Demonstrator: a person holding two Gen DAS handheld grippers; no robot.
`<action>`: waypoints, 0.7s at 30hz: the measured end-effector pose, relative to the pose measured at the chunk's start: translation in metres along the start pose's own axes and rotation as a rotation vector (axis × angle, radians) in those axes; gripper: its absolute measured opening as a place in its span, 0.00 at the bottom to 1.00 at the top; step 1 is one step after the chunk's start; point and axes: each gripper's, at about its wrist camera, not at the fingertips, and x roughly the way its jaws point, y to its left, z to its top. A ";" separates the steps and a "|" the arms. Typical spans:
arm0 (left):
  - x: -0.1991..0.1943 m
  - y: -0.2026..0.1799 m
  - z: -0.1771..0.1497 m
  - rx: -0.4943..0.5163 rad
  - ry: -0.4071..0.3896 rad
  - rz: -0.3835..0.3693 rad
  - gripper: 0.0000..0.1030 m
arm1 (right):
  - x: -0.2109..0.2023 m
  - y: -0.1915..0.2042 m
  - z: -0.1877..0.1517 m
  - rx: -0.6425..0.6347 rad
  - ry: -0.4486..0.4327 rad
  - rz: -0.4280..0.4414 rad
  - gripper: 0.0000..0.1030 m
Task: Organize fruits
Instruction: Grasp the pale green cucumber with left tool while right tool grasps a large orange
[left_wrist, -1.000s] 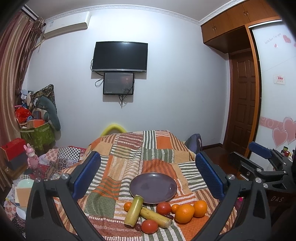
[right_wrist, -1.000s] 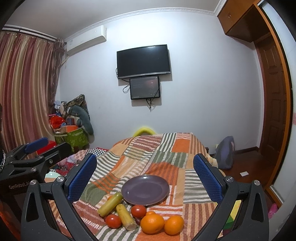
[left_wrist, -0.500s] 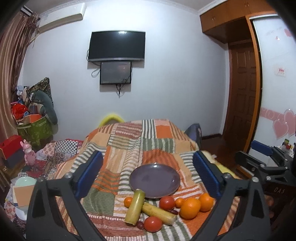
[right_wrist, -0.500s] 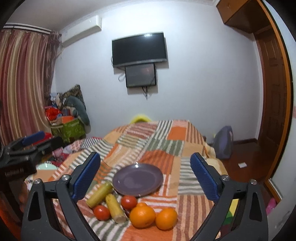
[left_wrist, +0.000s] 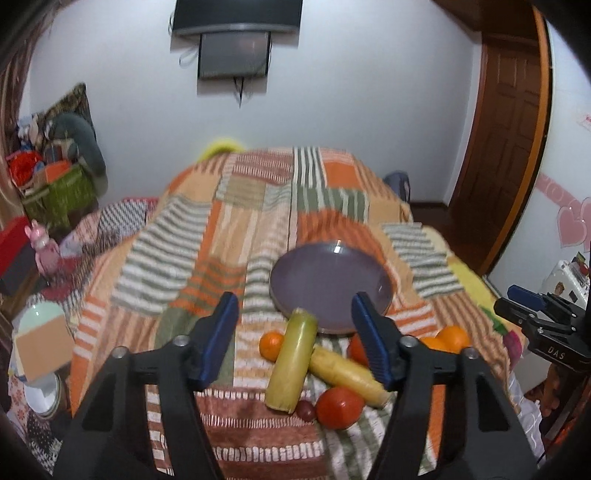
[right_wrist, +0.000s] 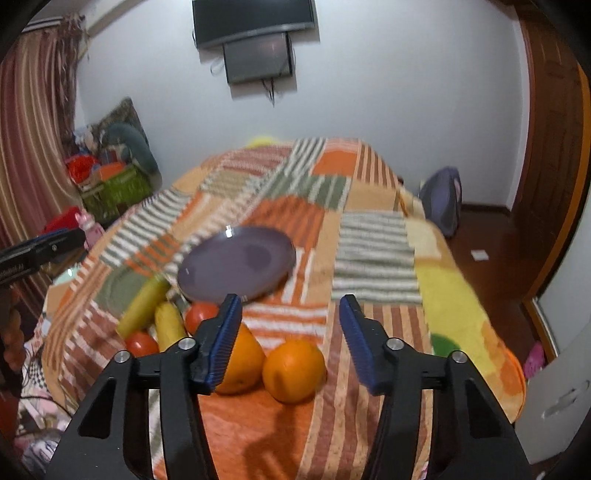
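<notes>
A purple plate (left_wrist: 328, 284) lies on the patchwork blanket, with fruit piled at its near edge. The pile holds a yellow-green stick (left_wrist: 291, 365), a yellow stick (left_wrist: 347, 373), a red tomato (left_wrist: 340, 406), a small orange (left_wrist: 271, 345) and a dark grape (left_wrist: 306, 409). My left gripper (left_wrist: 294, 308) hovers above the sticks, its jaws closing on nothing. In the right wrist view two large oranges (right_wrist: 293, 369) (right_wrist: 242, 360) lie just beyond my right gripper (right_wrist: 290, 308). Its jaws are closing too, pads clear of the fruit. The plate (right_wrist: 236, 267) lies behind them.
The striped blanket (right_wrist: 373, 251) covers a bed that drops away at the right edge. A backpack (right_wrist: 441, 205) sits on the wooden floor by the door. Baskets and toys (left_wrist: 55, 188) crowd the left side. A screen (left_wrist: 236, 51) hangs on the far wall.
Both grippers have tipped downward and come closer to the fruit pile, which now looks larger. Both pairs of jaws have narrowed from wide apart to about half.
</notes>
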 end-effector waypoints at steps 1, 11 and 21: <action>0.005 0.001 -0.001 0.000 0.016 0.004 0.57 | 0.002 -0.002 0.000 0.000 0.015 -0.002 0.49; 0.057 0.007 -0.032 0.007 0.209 -0.008 0.55 | 0.031 -0.007 -0.020 0.022 0.170 0.061 0.49; 0.093 0.007 -0.050 0.014 0.327 -0.012 0.55 | 0.053 -0.013 -0.032 0.057 0.275 0.099 0.49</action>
